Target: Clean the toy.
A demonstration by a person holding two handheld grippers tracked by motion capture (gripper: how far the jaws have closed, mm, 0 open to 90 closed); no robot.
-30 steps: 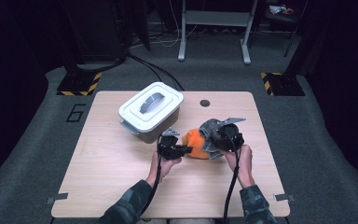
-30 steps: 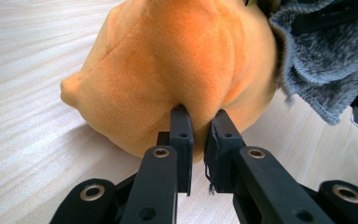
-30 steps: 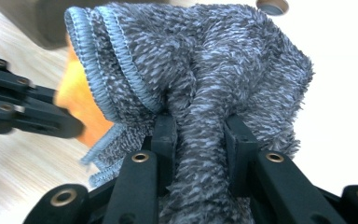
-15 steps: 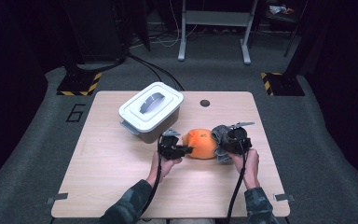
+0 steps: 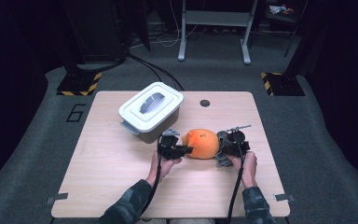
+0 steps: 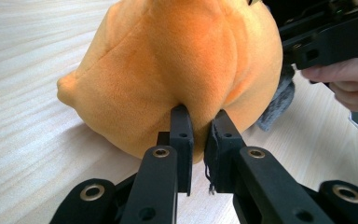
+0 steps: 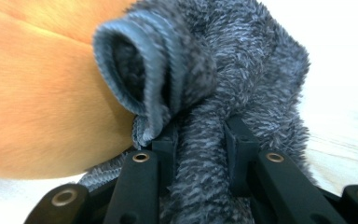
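The orange plush toy (image 5: 204, 143) sits on the wooden table (image 5: 98, 186), right of centre, between the two grippers. The left gripper (image 6: 199, 122) pinches a fold of orange plush at its near side, jaws almost together. On the far side, the right gripper (image 7: 204, 128) is clamped on the grey fuzzy cloth (image 7: 242, 70) pressed against the toy. Beyond stands a white lidded box (image 5: 151, 110).
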